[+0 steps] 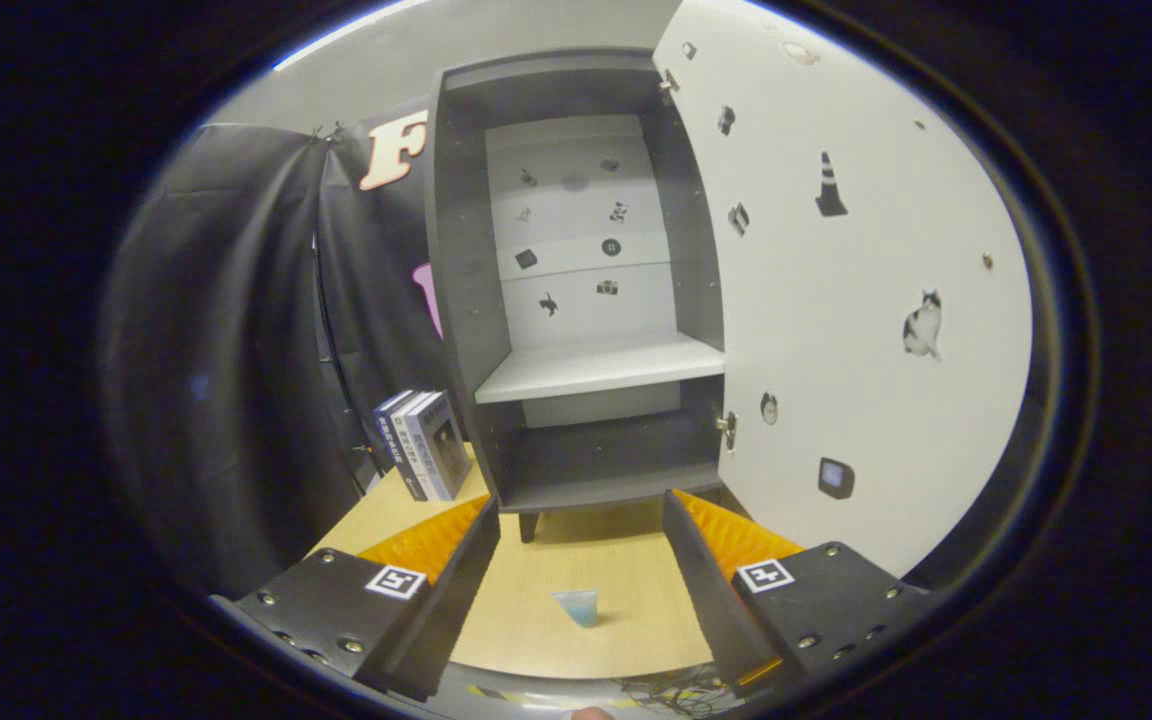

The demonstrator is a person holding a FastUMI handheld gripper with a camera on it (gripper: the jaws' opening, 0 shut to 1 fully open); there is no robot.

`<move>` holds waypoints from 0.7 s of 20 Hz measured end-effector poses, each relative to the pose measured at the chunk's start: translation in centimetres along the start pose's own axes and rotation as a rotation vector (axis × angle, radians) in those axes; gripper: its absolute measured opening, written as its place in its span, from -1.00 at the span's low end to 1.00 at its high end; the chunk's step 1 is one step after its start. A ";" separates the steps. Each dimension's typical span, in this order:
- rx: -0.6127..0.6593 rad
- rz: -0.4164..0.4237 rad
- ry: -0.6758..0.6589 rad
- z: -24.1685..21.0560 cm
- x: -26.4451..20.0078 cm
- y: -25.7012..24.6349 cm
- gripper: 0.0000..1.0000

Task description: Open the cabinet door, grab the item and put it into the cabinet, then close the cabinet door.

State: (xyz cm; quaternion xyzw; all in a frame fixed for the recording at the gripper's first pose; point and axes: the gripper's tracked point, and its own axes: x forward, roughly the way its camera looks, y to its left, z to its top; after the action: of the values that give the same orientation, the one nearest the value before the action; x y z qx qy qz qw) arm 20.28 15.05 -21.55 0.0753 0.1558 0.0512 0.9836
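A dark grey cabinet (576, 300) stands on the wooden table (596, 560), straight ahead beyond my fingers. Its white door (856, 300) hangs swung wide to the right, with small picture stickers on its inner face. Inside, a pale shelf (601, 368) sits above a dark lower compartment (606, 455); both are bare. A small pale-blue cup-like item (578, 606) rests on the table, low between my fingers and well short of the cabinet. My gripper (581, 520) is open, with nothing between the fingers.
Several upright books (424, 443) lean by the cabinet's left side. Black cloth (236, 400) walls off the left. The open door blocks the right side. Cables (676, 690) lie below the table's near edge.
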 end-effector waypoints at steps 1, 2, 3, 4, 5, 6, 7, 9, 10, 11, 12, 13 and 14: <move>0.001 0.002 0.016 -0.9 1.1 0.0 0.95; 0.002 0.001 0.031 -2.0 2.2 -0.1 0.95; 0.003 0.003 0.048 -3.0 3.1 -0.1 0.95; 0.005 0.001 0.066 -4.2 4.1 -0.1 0.95; 0.006 0.003 0.084 -5.4 4.9 -0.2 0.95; 0.010 0.005 0.104 -6.7 5.7 -0.2 0.95; 0.013 0.009 0.131 -8.1 6.4 -0.1 0.94; 0.018 0.014 0.172 -10.7 7.8 -0.1 0.95; 0.018 0.015 0.193 -12.0 8.4 -0.1 0.95; 0.017 0.012 0.212 -13.2 9.0 -0.2 0.95; 0.019 0.014 0.230 -14.4 9.6 -0.1 0.95; 0.025 0.013 0.246 -15.6 10.2 -0.1 0.95; 0.031 0.012 0.262 -16.7 10.7 0.0 0.95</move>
State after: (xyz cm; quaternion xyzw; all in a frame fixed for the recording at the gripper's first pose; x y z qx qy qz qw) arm 25.19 18.60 -40.49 0.0841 0.2835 0.0639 0.9531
